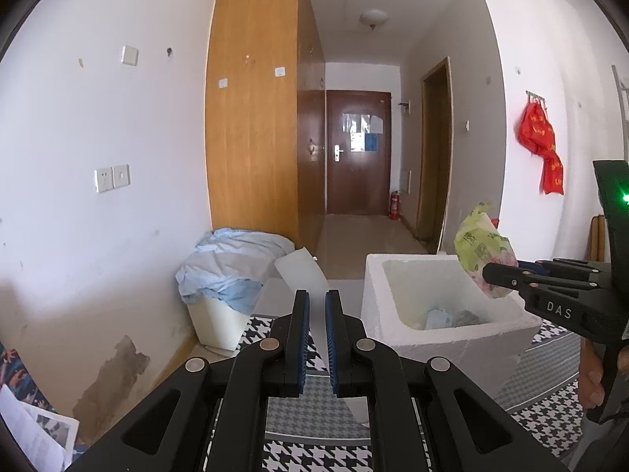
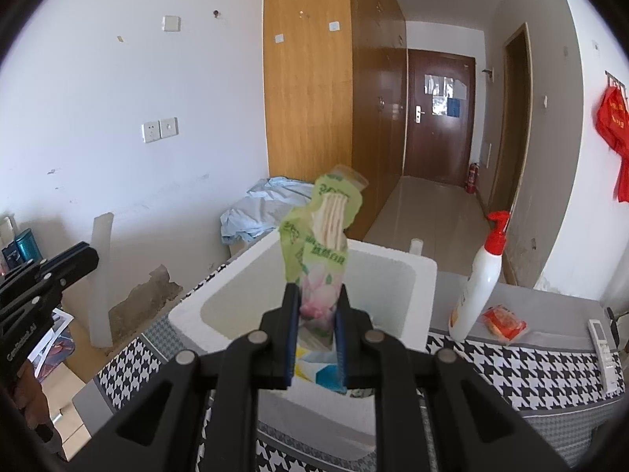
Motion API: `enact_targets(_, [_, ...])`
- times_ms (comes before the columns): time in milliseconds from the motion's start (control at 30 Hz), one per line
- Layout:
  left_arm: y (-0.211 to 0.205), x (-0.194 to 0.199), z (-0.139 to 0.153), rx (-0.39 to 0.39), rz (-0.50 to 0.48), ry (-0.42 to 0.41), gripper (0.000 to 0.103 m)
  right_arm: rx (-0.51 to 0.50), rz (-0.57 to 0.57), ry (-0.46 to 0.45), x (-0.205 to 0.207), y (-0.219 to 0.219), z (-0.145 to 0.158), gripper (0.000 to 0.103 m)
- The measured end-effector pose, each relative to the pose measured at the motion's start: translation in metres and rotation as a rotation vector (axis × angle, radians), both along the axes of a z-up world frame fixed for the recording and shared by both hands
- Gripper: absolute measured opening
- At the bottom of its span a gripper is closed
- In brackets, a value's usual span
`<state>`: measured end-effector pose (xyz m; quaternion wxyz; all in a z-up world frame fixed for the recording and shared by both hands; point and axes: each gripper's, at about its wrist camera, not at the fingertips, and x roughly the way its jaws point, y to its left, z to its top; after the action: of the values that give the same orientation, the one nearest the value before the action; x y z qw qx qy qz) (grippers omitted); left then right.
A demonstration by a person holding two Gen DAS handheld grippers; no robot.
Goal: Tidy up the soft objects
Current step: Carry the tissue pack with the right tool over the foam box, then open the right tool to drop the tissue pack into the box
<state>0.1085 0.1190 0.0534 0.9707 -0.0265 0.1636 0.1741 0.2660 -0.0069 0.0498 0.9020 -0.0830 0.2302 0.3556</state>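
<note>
Styrofoam box (image 2: pixel 422 275): white, open-topped, on the houndstooth-covered desk (image 2: pixel 511 358); pale blue and grey soft items lie at its bottom (seen from the left wrist only).
Tissue pack (image 2: pixel 324 259): green and pink floral wrapper, torn open at the top, held upright over the box's near rim.
Right claw (image 2: pixel 316 306): pinching the lower part of the tissue pack between its blue pads.
Left claw (image 1: pixel 317 316): pressed together, nothing between the pads, left of the box.
White bin (image 1: pixel 214 324): on the floor by the wall, draped with light blue cloth (image 1: pixel 232 259).
Right wrist only: white pump bottle (image 2: pixel 477 275), orange packet (image 2: pixel 504 321), remote (image 2: pixel 603 348) on the desk right of the box.
Left wrist only: box contents.
</note>
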Motion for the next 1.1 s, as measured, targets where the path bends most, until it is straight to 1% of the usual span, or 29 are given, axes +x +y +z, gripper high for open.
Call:
enact_targets(433, [0.012, 0.008, -0.006, -0.02, 0.013, 0.018, 0.009, -0.03, -0.032, 0.036, 0.016, 0.015, -0.011, 0.02])
enact_targets(867, [0.014, 0.008, -0.01, -0.031, 0.014, 0.022, 0.009, -0.061, -0.036, 0.037, 0.017, 0.025, -0.015, 0.02])
enact_targets(900, [0.014, 0.008, -0.009, -0.031, 0.012, 0.023, 0.009, -0.072, -0.033, 0.041, 0.017, 0.026, -0.015, 0.025])
enact_targets(933, [0.014, 0.008, -0.009, -0.032, 0.013, 0.023, 0.009, -0.078, -0.031, 0.043, 0.016, 0.027, -0.016, 0.037])
enact_targets(967, [0.014, 0.007, -0.009, -0.031, 0.014, 0.021, 0.009, -0.08, -0.032, 0.039, 0.015, 0.028, -0.016, 0.045])
enact_targets(1000, [0.013, 0.007, -0.008, -0.031, 0.015, 0.019, 0.009, -0.076, -0.033, 0.032, 0.014, 0.027, -0.015, 0.06])
enact_targets(1033, [0.013, 0.006, -0.008, -0.032, 0.017, 0.016, 0.009, -0.068, -0.032, 0.022, 0.012, 0.026, -0.015, 0.068])
enact_targets(1100, [0.012, 0.005, -0.007, -0.03, 0.016, 0.01, 0.009, -0.058, -0.02, 0.009, 0.007, 0.024, -0.011, 0.068])
